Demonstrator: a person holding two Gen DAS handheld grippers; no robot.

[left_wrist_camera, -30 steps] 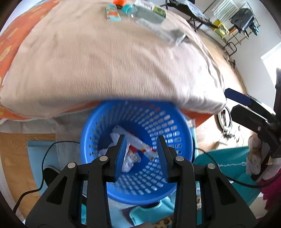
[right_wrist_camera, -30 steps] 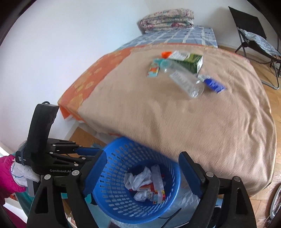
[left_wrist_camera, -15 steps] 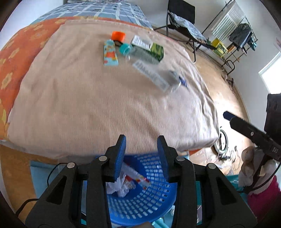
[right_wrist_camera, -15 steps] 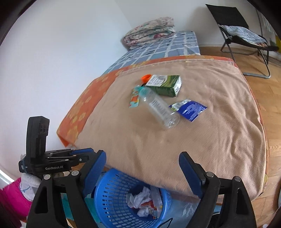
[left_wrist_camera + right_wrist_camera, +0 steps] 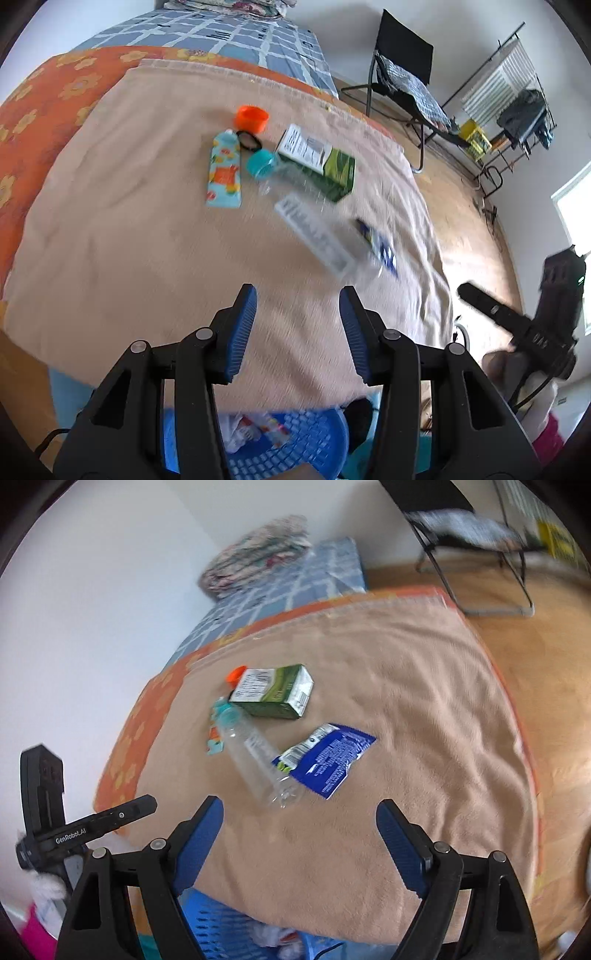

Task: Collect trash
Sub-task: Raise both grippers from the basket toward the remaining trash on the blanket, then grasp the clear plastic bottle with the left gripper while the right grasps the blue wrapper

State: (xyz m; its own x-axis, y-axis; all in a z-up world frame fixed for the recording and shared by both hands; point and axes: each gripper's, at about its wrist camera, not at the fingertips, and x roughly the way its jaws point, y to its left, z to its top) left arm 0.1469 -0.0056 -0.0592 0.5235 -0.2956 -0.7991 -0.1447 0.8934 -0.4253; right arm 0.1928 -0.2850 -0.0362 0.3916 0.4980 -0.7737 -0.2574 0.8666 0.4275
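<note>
Left wrist view: basket (image 5: 295,439) dropped to bottom edge, bed trash now centre frame. Left gripper (image 5: 297,332) empty, jaws opening; right gripper (image 5: 299,834) spread wide, empty. Bottle (image 5: 258,757) likely next.

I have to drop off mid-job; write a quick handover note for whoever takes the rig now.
Left tongs: empty, jaws opening, over the near edge of the bed.
Right tongs: open, empty.
On the beige blanket: clear plastic bottle, green carton, blue wrapper, flowered pouch, orange cap.
Done: crumpled paper and a wrapper already in the blue basket.
Left: bin all five.
</note>
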